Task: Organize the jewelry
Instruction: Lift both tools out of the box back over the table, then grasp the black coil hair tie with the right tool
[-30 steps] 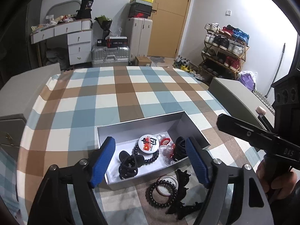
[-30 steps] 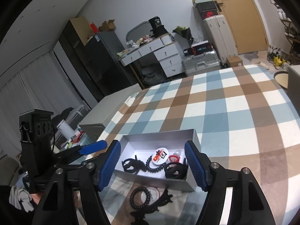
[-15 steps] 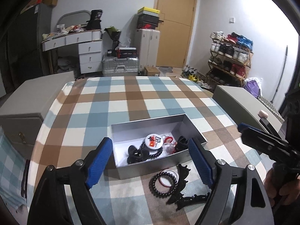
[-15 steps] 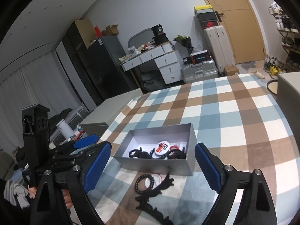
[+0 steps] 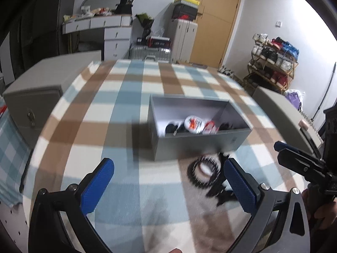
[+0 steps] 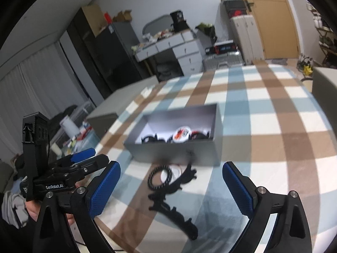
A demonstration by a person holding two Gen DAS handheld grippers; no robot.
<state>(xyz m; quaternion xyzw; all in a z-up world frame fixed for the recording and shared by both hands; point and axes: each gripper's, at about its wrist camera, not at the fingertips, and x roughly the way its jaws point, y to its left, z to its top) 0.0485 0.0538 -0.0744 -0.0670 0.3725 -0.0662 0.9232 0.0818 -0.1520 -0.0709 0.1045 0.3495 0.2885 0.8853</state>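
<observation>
Grippers, left [image 5: 168, 187] and right [image 6: 170, 189], spread empty, have pulled back from box [image 6: 174, 151]; hair ties [image 6: 160, 178] remain outside.

hair ties [image 6: 160, 178] in front of box [image 6: 174, 152], on table [image 6: 273, 126]

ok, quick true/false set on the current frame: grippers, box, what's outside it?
1. Both grippers are open and hold nothing. True: left gripper and right gripper gape wide.
2. The grey box is empty. False: a round white badge and dark pieces lie inside.
3. A black coil hair tie lies on the tablecloth outside the box. True.
4. The box has its lid on. False: it is open-topped.
5. The tablecloth is plain white. False: blue, brown and white checks.
</observation>
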